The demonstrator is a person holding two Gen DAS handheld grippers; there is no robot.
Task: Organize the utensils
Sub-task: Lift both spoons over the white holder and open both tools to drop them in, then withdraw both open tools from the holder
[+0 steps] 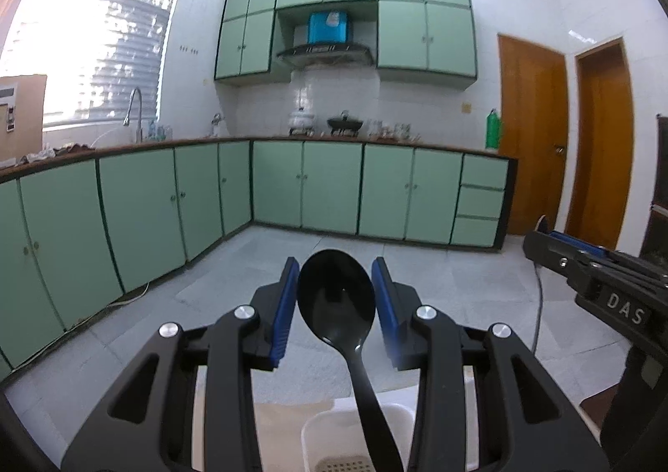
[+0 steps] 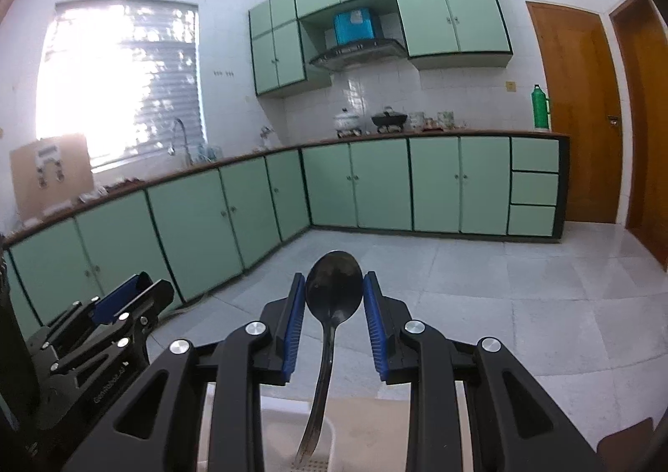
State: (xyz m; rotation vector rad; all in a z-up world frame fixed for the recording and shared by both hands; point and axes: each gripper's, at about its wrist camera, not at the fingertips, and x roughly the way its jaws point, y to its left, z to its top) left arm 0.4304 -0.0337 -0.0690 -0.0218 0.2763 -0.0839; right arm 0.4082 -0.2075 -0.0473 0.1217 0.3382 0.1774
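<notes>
In the left wrist view my left gripper (image 1: 336, 276) is shut on a black plastic spoon (image 1: 334, 296). Its bowl is pinched between the blue pads and its handle slants down toward me. Below it sits a white utensil holder (image 1: 313, 430) with a perforated floor. In the right wrist view my right gripper (image 2: 334, 288) is shut on a metal spoon (image 2: 334, 284) by the bowl, with the handle hanging over the same white holder (image 2: 275, 422). Each gripper also shows in the other's view: the right gripper (image 1: 542, 246) at the right edge, the left gripper (image 2: 142, 288) at lower left.
Both grippers are raised and look across a tiled kitchen floor (image 1: 438, 284) to green base cabinets (image 1: 330, 188) under a counter with pots, a sink tap (image 1: 133, 113) and a green bottle (image 2: 540, 107). Wooden doors (image 1: 530, 129) stand at the right.
</notes>
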